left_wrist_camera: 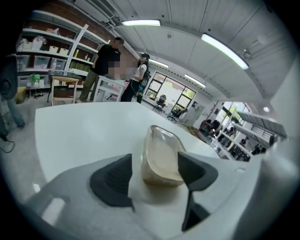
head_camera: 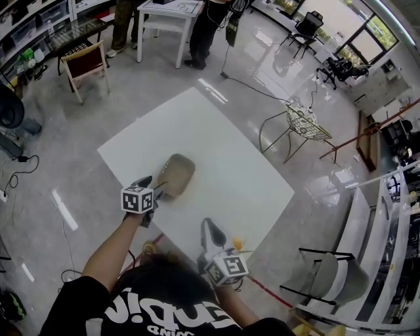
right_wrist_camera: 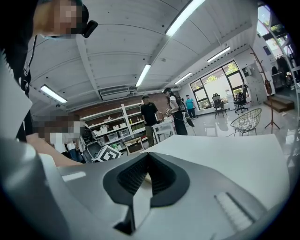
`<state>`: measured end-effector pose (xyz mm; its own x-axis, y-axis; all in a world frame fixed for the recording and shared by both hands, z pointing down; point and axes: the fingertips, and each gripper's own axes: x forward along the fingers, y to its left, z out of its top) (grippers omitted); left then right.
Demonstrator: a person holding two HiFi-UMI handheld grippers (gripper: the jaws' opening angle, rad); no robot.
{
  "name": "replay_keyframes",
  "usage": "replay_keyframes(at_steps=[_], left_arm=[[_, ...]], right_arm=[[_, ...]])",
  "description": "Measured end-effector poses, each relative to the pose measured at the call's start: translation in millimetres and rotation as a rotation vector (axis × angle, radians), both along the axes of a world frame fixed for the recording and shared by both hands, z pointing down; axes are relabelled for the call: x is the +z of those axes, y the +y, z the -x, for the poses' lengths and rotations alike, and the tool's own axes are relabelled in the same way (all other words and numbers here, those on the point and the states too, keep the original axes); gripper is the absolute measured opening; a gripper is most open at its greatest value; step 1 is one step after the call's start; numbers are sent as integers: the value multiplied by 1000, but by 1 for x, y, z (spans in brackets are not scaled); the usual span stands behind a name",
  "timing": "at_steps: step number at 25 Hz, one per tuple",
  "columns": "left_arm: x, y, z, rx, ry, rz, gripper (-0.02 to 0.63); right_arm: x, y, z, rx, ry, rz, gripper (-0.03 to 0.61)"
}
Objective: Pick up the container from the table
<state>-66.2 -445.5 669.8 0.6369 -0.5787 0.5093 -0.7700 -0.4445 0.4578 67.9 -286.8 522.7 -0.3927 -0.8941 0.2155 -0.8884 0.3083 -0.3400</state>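
Observation:
A clear, rounded plastic container (head_camera: 177,174) with beige contents lies on the white table (head_camera: 216,144), near its left corner. My left gripper (head_camera: 156,188) is at the container's near end, jaws open. In the left gripper view the container (left_wrist_camera: 161,157) stands just ahead of my left gripper (left_wrist_camera: 155,164), its near end reaching in between the two dark pads; the right pad overlaps its side, and no pad visibly presses on it. My right gripper (head_camera: 210,230) hovers over the table's near edge, apart from the container. In the right gripper view my right gripper (right_wrist_camera: 147,161) has its pads together, with nothing held.
A wire chair (head_camera: 303,121) stands off the table's right corner. A wooden chair (head_camera: 85,62) and a small white table (head_camera: 167,13) with people beside it are at the back. A grey chair (head_camera: 335,275) is at the lower right. Cables lie on the floor.

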Motion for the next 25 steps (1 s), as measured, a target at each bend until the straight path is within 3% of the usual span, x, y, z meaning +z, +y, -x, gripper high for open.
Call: replay_keyframes(at_steps=[12,20,25], left_arm=[[13,2,-10,-14,59,74,235],[6,7,-6,-59,97,80,153],[-8,10,-7,-70,164,70,100]], right_arm=[[5,3,-4,13,-1,38,-1],[4,8,-5,4,-2,38,-1],[0,10,-3,-3,0,32,0]])
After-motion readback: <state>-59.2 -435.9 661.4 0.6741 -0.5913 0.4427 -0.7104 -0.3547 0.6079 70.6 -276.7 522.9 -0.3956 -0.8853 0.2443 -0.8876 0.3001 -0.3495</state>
